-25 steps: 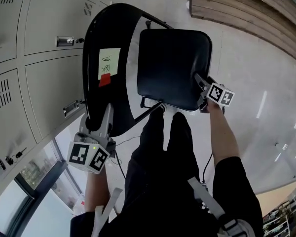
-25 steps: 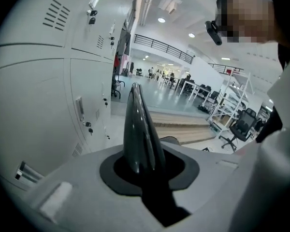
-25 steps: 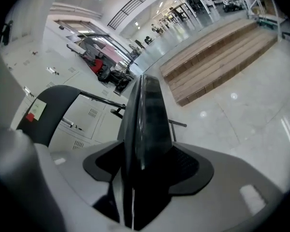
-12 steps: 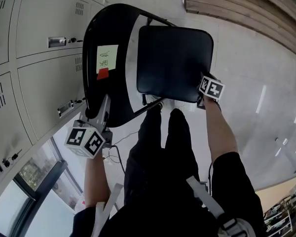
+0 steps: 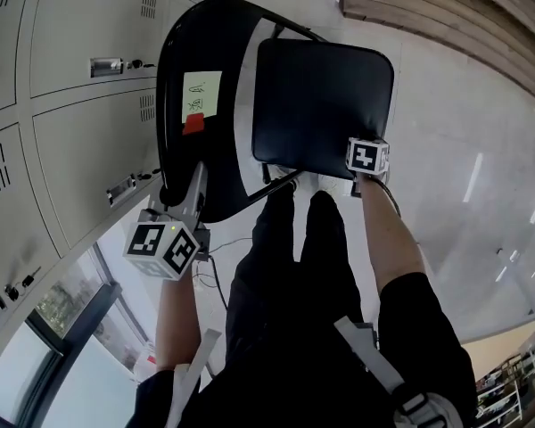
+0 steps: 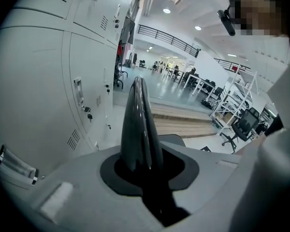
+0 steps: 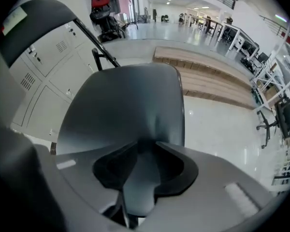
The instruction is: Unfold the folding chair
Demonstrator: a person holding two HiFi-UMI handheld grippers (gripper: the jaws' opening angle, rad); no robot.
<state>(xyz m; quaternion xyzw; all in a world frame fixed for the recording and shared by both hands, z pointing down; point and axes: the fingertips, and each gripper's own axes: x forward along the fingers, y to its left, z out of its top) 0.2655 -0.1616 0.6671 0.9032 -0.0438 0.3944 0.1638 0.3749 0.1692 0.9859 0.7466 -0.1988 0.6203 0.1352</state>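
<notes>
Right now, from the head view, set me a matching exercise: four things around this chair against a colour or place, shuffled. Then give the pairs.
Things:
1. seat
2. note
3. lockers
4. platform

Colour or place:
A. pale grey, along the left of the head view
B. brown planks, top right
C. black, padded
D. pale yellow, stuck on the backrest

Pairs: 1-C, 2-D, 3-A, 4-B.
</notes>
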